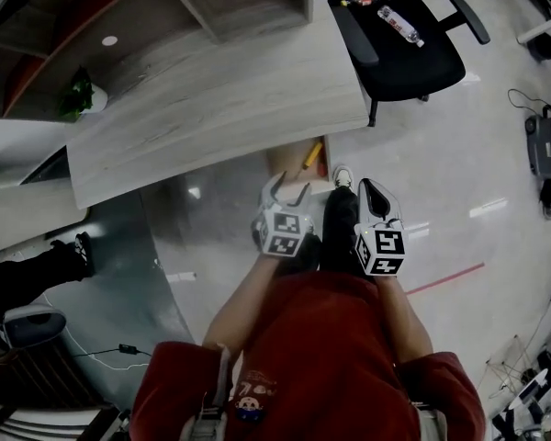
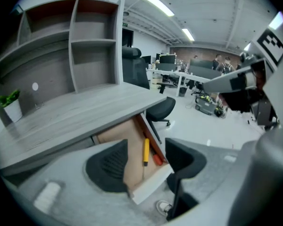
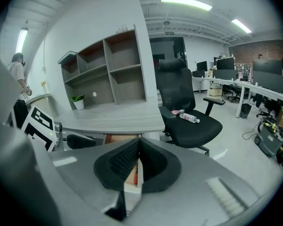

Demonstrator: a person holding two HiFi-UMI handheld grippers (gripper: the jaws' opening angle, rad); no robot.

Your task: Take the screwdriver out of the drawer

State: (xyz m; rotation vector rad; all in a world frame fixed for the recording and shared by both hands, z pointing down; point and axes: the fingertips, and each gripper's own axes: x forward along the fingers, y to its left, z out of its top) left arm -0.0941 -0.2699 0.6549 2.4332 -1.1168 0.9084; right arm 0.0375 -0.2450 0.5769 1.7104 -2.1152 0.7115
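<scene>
The wooden drawer (image 1: 289,162) stands pulled out from under the grey desk (image 1: 211,99). A yellow-handled screwdriver (image 1: 312,154) lies in it along the right wall. In the left gripper view the screwdriver (image 2: 145,150) sits next to an orange-handled tool (image 2: 157,159), framed by the drawer's white front wall (image 2: 151,185). My left gripper (image 1: 286,189) is open just short of the drawer front, with nothing between its fingers (image 2: 108,166). My right gripper (image 1: 375,197) hangs to the right of the drawer, above the floor. Its jaws (image 3: 138,147) are shut and hold nothing.
A black office chair (image 1: 399,35) with a plastic bottle (image 1: 399,24) on its seat stands right of the desk. A potted plant (image 1: 78,95) and a shelf unit (image 2: 70,46) sit on the desk. My shoe (image 1: 342,175) is beside the drawer. Cables and gear (image 1: 544,150) lie far right.
</scene>
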